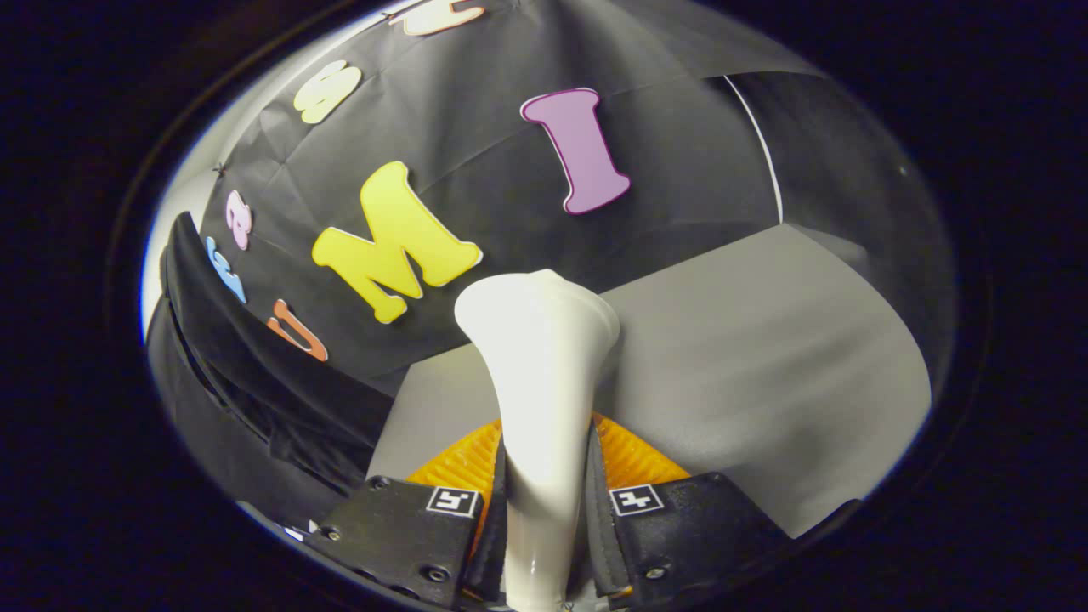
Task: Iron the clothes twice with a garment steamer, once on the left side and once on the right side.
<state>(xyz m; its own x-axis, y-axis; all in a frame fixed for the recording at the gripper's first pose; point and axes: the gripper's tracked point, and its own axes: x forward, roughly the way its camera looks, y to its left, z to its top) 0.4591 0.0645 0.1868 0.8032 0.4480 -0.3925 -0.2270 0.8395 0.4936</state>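
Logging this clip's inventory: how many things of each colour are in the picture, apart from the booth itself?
White: 1, the garment steamer, clamped between both fingers of the tongs.
Black: 1, the dark garment hanging beside the steamer head.
Grey: 1, the grey surface beyond the fingers.
Total: 3

Black cloth wall point(476, 144), grey tabletop point(765, 340).

bench point(765, 357): plain grey top, tilting across the view, bare on its right stretch
booth wall point(476, 136): black cloth, creased, hanging right behind the bench's far edge
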